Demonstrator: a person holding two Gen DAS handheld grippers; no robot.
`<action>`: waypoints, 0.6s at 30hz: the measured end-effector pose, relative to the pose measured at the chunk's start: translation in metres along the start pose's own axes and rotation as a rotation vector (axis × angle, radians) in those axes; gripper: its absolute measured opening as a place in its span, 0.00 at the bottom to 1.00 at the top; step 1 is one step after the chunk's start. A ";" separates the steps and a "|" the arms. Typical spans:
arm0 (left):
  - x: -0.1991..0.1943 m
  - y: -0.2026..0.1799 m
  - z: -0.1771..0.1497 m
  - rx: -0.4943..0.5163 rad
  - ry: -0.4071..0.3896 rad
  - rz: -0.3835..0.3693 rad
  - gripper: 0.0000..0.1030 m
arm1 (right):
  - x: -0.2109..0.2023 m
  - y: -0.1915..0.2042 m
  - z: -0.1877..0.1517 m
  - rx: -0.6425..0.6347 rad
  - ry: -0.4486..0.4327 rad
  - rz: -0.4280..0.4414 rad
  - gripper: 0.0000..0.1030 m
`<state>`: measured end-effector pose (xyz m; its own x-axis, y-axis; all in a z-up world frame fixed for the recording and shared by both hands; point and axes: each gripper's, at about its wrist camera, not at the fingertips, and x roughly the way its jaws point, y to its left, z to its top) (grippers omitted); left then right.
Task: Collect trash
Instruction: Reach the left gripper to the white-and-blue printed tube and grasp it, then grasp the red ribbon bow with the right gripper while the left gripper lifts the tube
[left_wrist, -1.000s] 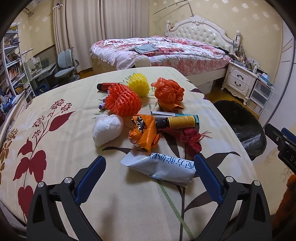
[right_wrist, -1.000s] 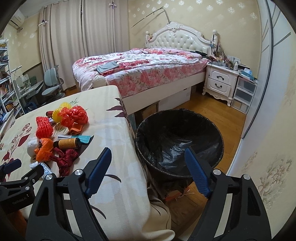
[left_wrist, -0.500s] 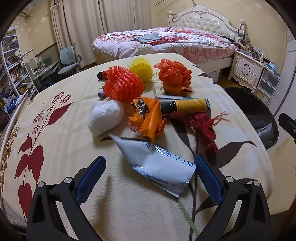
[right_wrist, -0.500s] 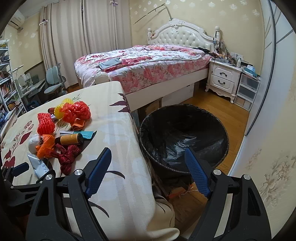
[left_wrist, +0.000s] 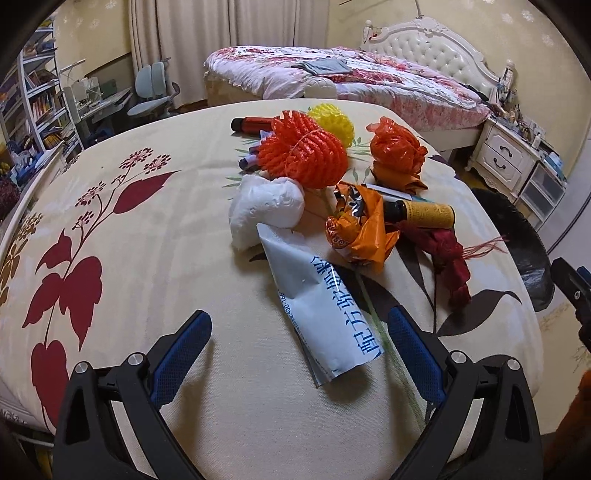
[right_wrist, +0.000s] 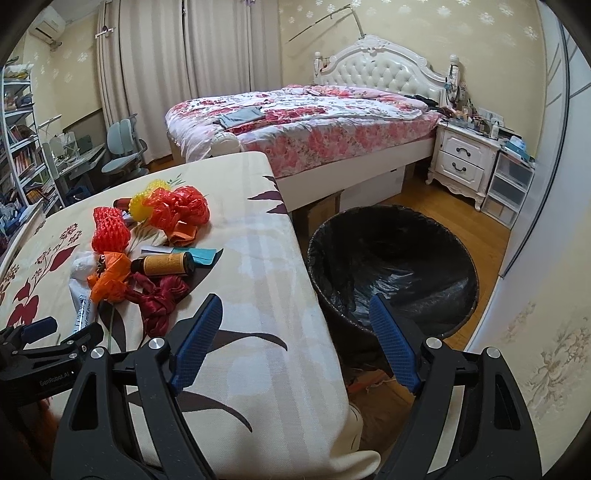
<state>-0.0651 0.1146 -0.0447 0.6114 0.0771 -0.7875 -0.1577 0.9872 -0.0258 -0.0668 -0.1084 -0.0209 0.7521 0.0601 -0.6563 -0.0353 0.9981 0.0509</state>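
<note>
A pile of trash lies on the cream flowered tablecloth (left_wrist: 147, 240). In it are a white packet with blue writing (left_wrist: 317, 295), a white crumpled bag (left_wrist: 266, 206), an orange wrapper (left_wrist: 362, 229), a yellow-labelled bottle (left_wrist: 421, 212), a dark red ribbon (left_wrist: 447, 258), an orange net (left_wrist: 303, 151), a yellow net (left_wrist: 330, 118) and an orange plastic bag (left_wrist: 397, 151). My left gripper (left_wrist: 299, 332) is open, and the packet's near end lies between its fingers, untouched. My right gripper (right_wrist: 295, 314) is open and empty over the table's edge, beside the black-lined bin (right_wrist: 391, 266).
A bed (right_wrist: 314, 122) stands behind the table, with a white nightstand (right_wrist: 461, 158) and plastic drawers (right_wrist: 509, 184) to its right. A desk chair (right_wrist: 122, 147) and bookshelves (right_wrist: 18, 140) are at the far left. Wooden floor surrounds the bin.
My left gripper has come forward and down onto the white packet, which now lies lengthwise between its fingers. The right gripper has shifted a little; the bin sits further right in its view.
</note>
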 end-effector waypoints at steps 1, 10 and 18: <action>0.000 -0.002 0.001 0.007 -0.009 0.007 0.93 | 0.000 0.001 0.000 -0.001 0.001 0.002 0.77; 0.007 0.001 0.001 0.050 0.004 0.019 0.57 | 0.002 0.021 0.001 -0.034 0.005 0.048 0.77; -0.001 0.015 -0.003 0.033 -0.011 -0.008 0.33 | 0.009 0.053 -0.002 -0.090 0.031 0.127 0.77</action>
<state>-0.0704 0.1292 -0.0463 0.6212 0.0711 -0.7804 -0.1273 0.9918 -0.0110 -0.0635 -0.0551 -0.0258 0.7172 0.1854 -0.6718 -0.1890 0.9796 0.0685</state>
